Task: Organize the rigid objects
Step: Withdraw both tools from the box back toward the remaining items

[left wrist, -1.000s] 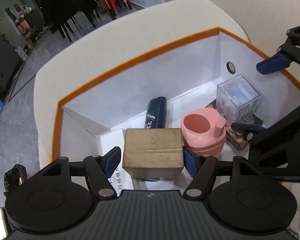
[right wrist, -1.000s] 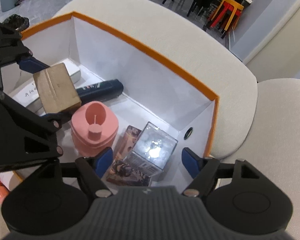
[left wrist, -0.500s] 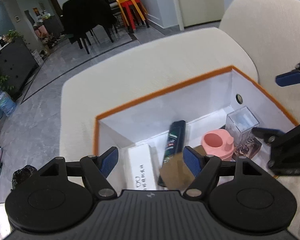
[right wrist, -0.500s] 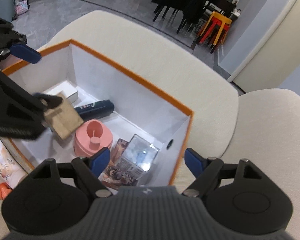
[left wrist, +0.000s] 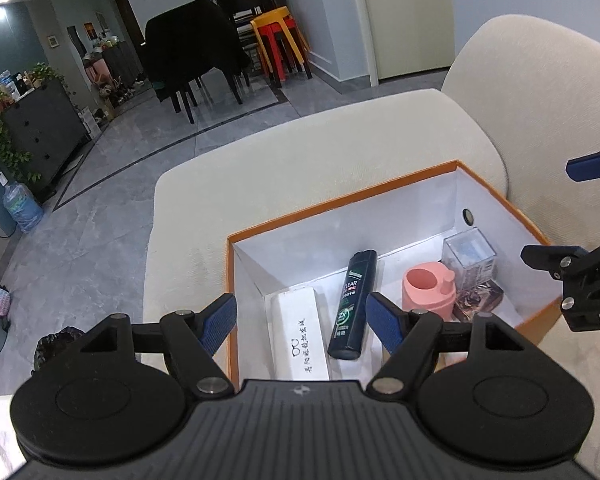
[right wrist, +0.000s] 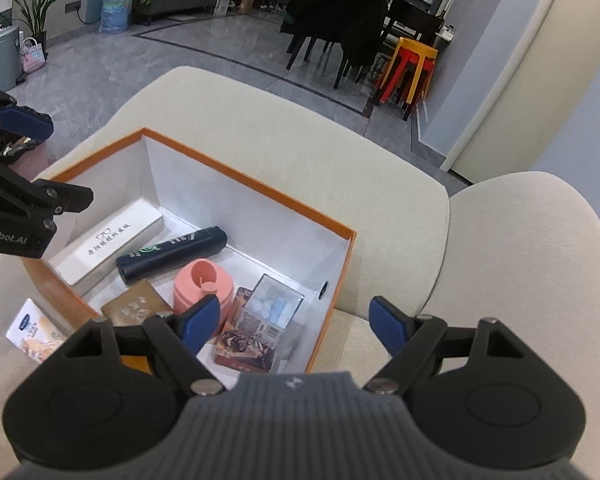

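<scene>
A: What are we looking at, starting with the biggest thing?

B: We are seeing a cream fabric sofa [right wrist: 300, 152] carrying an orange-rimmed cardboard box with white inner walls [right wrist: 252, 216]. The box is sitting on the seat cushion, close against the backrest.

A: And what is lying inside it?

B: We are finding a long white rectangular carton with black printed characters [left wrist: 300, 336] lying flat by the box's left wall. Just beside it a dark navy plastic bottle with green lettering [left wrist: 352, 304] is lying on its side. Next comes a pink round plastic container with a small knob [right wrist: 204, 284], standing upright near the middle. A clear plastic cube box holding pale blue and white pieces [right wrist: 274, 308] is resting on a flat brown patterned packet [right wrist: 244, 350] towards the right wall. A flat tan cardboard box [right wrist: 134, 306] is lying at the near edge, touching the pink container.

A: How are the two tongs standing?

B: We are holding both above the box. The left gripper [left wrist: 302, 318] is spread wide with nothing between its blue pads. The right gripper [right wrist: 296, 322] is likewise spread apart and gripping nothing.

A: Anything outside the box?

B: A small printed snack packet [right wrist: 32, 330] is lying on the cushion just beside the near left corner.
</scene>
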Demonstrator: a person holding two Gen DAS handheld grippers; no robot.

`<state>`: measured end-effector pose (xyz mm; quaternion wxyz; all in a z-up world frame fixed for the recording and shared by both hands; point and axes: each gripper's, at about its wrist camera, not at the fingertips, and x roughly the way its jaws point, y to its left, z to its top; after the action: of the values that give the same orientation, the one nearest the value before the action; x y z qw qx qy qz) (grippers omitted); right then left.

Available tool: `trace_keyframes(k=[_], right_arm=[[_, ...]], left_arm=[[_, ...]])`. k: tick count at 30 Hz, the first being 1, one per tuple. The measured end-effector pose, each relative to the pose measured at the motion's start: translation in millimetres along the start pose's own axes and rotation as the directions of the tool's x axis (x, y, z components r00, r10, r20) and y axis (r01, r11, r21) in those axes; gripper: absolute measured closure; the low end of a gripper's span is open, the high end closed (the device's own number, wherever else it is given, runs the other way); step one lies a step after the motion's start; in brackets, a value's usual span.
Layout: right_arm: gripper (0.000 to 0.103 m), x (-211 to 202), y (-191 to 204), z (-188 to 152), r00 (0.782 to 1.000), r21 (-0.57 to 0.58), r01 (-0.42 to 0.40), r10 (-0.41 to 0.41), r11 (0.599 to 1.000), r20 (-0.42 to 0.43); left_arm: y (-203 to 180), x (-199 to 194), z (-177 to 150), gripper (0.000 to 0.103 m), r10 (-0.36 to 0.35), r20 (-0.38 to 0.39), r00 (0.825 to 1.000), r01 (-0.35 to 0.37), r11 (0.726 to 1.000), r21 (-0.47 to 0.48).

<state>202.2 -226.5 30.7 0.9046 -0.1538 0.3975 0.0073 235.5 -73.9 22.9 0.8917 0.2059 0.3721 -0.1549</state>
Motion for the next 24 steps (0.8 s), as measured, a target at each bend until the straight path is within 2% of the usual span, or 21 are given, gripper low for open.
trace_keyframes(k=[11, 18, 24], right_arm=[[0.022, -42.2, 10.0, -12.1, 0.999, 0.007, -0.004, 0.004, 1.000, 0.052], [0.022, -68.5, 16.8, -24.7, 0.996, 0.013, -0.016, 0.015, 1.000, 0.084], [0.022, -80.3, 22.0, -36.3, 0.995, 0.022, -0.029, 0.027, 0.999, 0.093]], left_arm=[[-4.7, -40.2, -20.1, 0.016, -0.008, 0.046, 0.999, 0.008, 1.000, 0.011], [7.9, -65.9, -37.2, 0.016, -0.067, 0.087, 0.994, 0.074, 0.994, -0.076], [9.4, -79.4, -48.6, 0.015, -0.089, 0.105, 0.990, 0.101, 0.988, -0.113]])
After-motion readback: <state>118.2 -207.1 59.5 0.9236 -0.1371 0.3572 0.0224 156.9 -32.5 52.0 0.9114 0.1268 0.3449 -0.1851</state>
